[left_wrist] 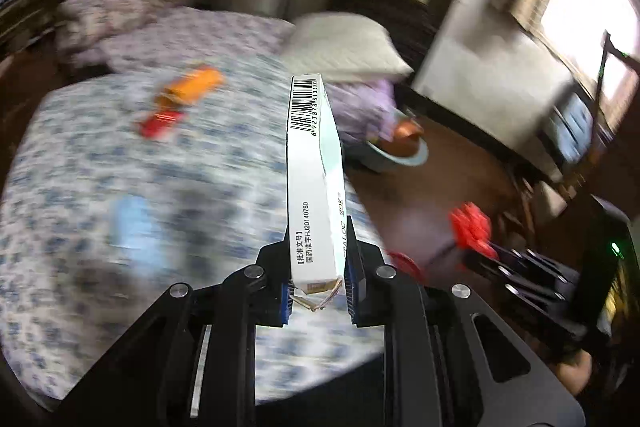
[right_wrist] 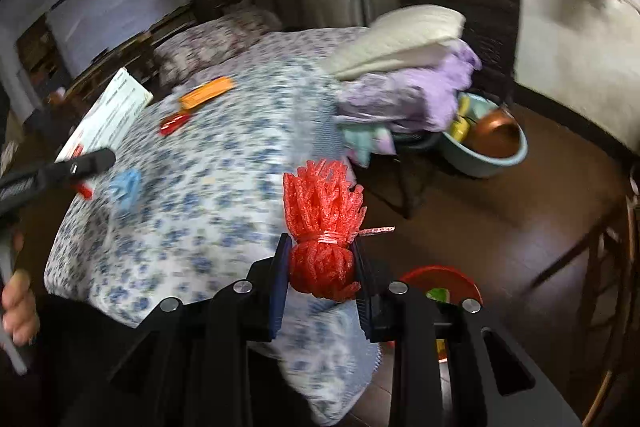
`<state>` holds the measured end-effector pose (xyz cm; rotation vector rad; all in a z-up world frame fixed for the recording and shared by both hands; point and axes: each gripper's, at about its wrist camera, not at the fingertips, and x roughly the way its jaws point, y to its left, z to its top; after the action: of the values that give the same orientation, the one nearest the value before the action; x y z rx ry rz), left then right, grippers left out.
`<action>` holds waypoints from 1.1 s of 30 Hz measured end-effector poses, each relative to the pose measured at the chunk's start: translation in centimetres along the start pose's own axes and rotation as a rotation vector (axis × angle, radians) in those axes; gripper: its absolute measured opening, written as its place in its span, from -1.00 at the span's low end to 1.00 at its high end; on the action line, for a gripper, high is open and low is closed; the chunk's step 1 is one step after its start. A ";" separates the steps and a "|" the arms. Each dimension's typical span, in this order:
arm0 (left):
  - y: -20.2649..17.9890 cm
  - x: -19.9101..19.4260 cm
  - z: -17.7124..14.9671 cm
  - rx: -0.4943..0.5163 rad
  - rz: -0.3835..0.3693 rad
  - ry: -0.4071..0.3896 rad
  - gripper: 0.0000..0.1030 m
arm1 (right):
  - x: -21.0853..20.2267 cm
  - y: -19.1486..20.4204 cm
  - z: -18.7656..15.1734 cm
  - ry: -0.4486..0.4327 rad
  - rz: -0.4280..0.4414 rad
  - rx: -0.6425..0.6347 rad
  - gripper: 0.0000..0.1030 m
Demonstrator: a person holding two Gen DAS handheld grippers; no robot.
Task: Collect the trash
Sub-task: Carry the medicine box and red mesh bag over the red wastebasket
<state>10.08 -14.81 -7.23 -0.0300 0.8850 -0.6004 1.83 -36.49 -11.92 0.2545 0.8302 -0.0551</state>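
My left gripper (left_wrist: 317, 259) is shut on a flat white medicine box (left_wrist: 312, 171) with a barcode, held upright above the bed; the box also shows in the right wrist view (right_wrist: 110, 115). My right gripper (right_wrist: 322, 267) is shut on a red foam net bundle (right_wrist: 322, 219), which also shows in the left wrist view (left_wrist: 472, 227). On the blue-flowered bedspread (right_wrist: 208, 195) lie an orange packet (right_wrist: 206, 91), a small red wrapper (right_wrist: 174, 123) and a crumpled blue piece (right_wrist: 126, 187). A red bin (right_wrist: 440, 285) stands on the floor below the right gripper.
A white pillow (right_wrist: 400, 35) and purple clothes (right_wrist: 412, 95) lie at the bed's far corner. A light blue basin (right_wrist: 492, 155) with a copper pot stands on the dark floor. Wooden chair legs (right_wrist: 600, 259) are at the right.
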 end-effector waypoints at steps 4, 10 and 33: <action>-5.8 4.4 -0.7 0.056 -0.082 0.108 -0.58 | 0.6 -4.8 -1.3 0.018 -0.044 0.069 -0.44; -13.7 11.8 -2.5 0.156 -0.107 0.251 -0.58 | 2.2 -12.4 -4.9 0.056 -0.112 0.188 -0.44; -17.3 29.2 -7.8 0.207 -0.038 0.490 -0.58 | 15.9 -20.4 -11.7 0.253 -0.095 0.358 -0.43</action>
<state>10.07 -42.25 -28.61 0.2988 1.2923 -0.7473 1.07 -52.59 -35.30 0.5680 1.0834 -0.2661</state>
